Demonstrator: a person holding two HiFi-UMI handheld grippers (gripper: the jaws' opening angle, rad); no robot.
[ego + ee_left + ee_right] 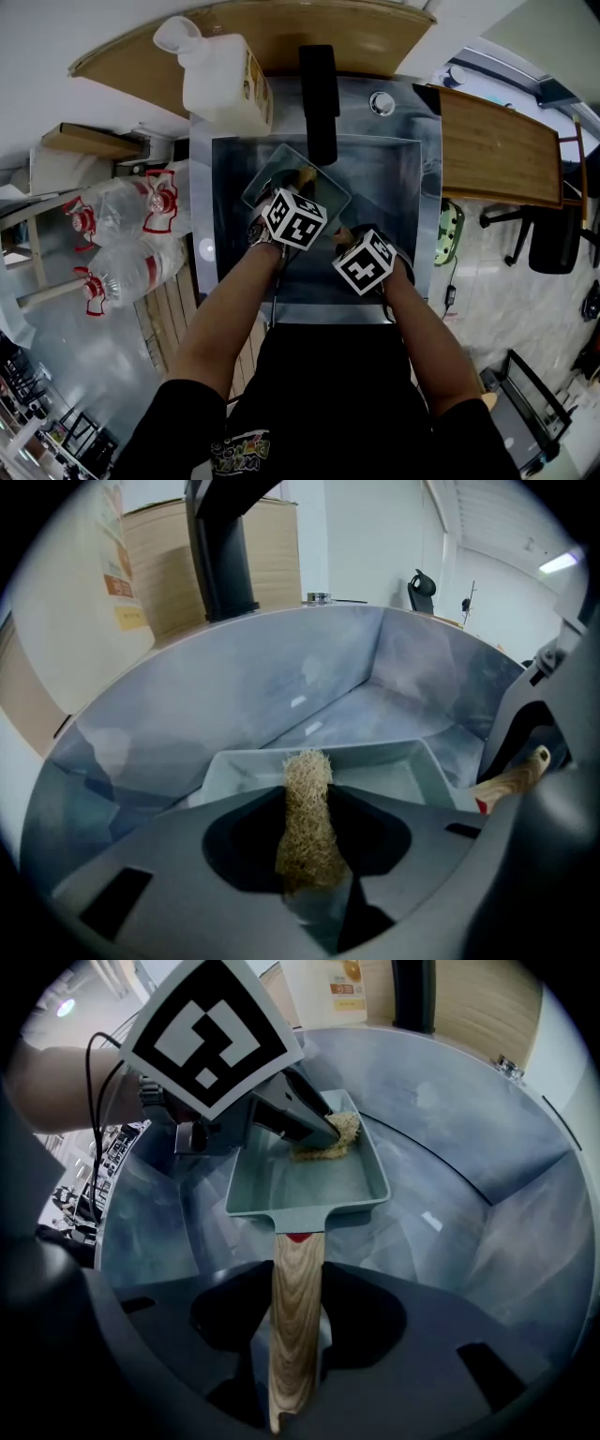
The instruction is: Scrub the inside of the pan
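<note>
Pinching a tan fibrous scrubber [307,822] w/ left tool [306,860], closed narrow on it, scrubber end down in far corner of pan [314,1190]. Gripping wooden handle [293,1279] w/ right tool [293,1340], clamped firm round it, partly spread, pointing steeply down. Holding pale green rect. pan inside steel sink [487,1119], handle twd the person. Further out: black faucet [319,89] over sink's back edge, white jug [223,80] at back-left corner.

The person wears a black short-sleeved T-shirt [309,394] with a colourful print [239,455], and the dark grey left gripper [306,829] and right gripper [295,1327] each carry a white cube [295,218] with black square markers, a thin black cable [97,1072] trailing from the left one.
</note>
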